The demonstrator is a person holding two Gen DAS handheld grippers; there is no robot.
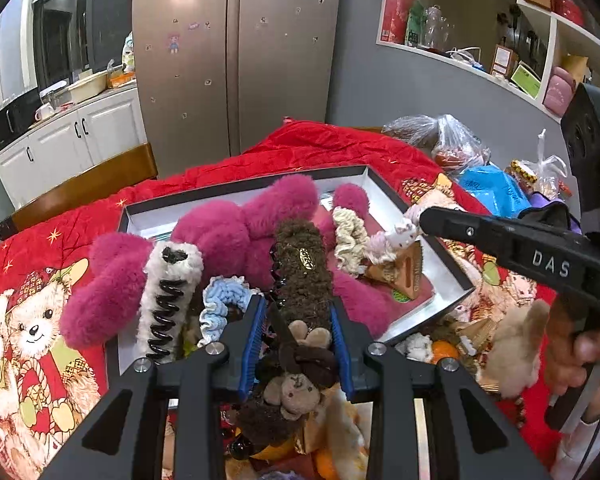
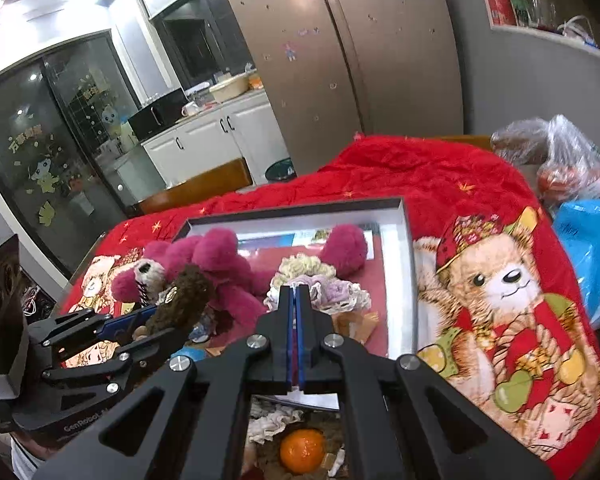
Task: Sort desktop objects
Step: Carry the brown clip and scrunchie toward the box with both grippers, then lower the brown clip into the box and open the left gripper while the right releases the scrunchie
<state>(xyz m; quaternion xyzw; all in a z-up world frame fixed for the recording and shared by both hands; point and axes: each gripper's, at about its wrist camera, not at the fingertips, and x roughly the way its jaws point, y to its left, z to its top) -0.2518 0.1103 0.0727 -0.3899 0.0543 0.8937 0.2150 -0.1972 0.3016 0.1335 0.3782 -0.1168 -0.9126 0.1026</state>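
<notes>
Left wrist view shows the left gripper (image 1: 300,332) clamped on a brown clip (image 1: 302,276), a fuzzy hair claw with small bear charms, its blue pads pressing both flanks. The clip's long axis runs straight ahead along the fingers, pointing toward the box (image 1: 452,280) just beyond, so a placement probably needs only a forward reach and release. Pink plush (image 1: 220,236), a white clip (image 1: 168,300) and scrunchies already lie there. Right gripper (image 2: 296,300) hovers over the box with fingers pressed together, holding nothing visible, beside a lilac scrunchie (image 2: 332,292); an orange (image 2: 302,450) sits below it.
</notes>
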